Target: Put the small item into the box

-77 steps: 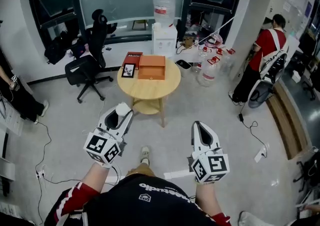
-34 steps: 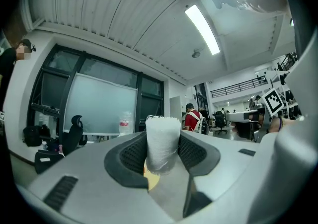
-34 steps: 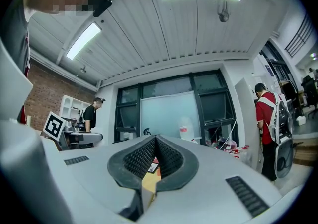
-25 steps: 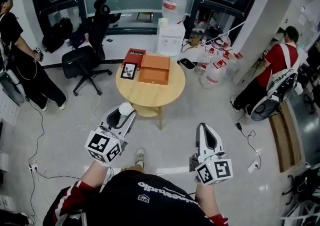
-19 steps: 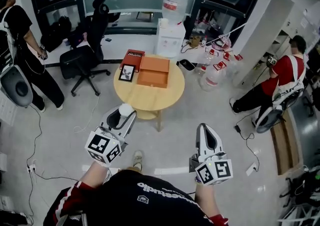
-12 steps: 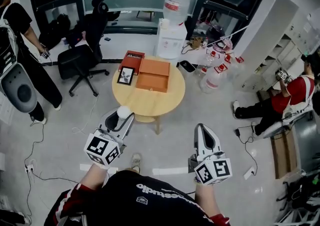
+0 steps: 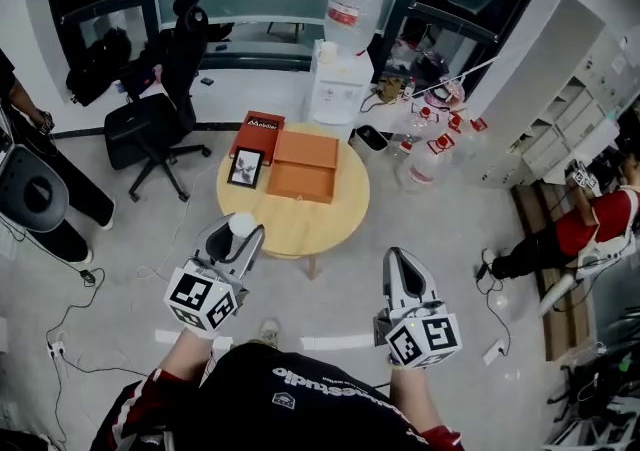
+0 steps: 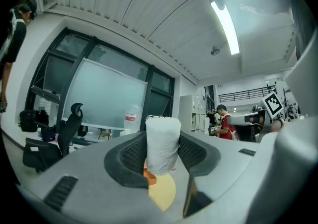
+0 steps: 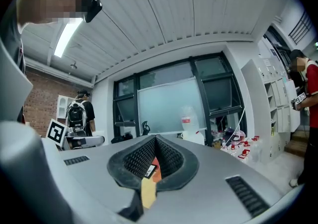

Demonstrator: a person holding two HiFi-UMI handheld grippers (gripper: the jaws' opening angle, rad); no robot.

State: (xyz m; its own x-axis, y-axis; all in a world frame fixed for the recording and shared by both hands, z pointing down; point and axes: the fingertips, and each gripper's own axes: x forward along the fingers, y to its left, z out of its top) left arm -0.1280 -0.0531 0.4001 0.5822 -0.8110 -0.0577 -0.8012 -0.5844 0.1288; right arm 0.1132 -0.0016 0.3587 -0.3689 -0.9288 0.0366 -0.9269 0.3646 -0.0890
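An orange box [image 7: 303, 165] lies closed on a round wooden table [image 7: 300, 224] ahead of me. My left gripper [image 7: 240, 231] is shut on a small white roll [image 7: 241, 225], held upright between its black pads just short of the table's near edge. In the left gripper view the roll [image 8: 163, 143] fills the gap of the left gripper [image 8: 163, 154], with the table and box showing below it. My right gripper [image 7: 402, 261] hangs over the floor to the right, shut with nothing in it. In the right gripper view, the right gripper [image 9: 155, 142] has its jaw tips together.
A red box [image 7: 257, 129] and a small picture frame [image 7: 245, 167] lie left of the orange box. A black office chair [image 7: 150, 124] stands at the left, a water dispenser [image 7: 340, 59] behind the table, water bottles [image 7: 430, 149] at its right. A person [image 7: 590, 229] is at the far right.
The table has come closer to both grippers as I walk forward. The left gripper still holds the white roll. The bystanders have shifted toward the picture's edges.
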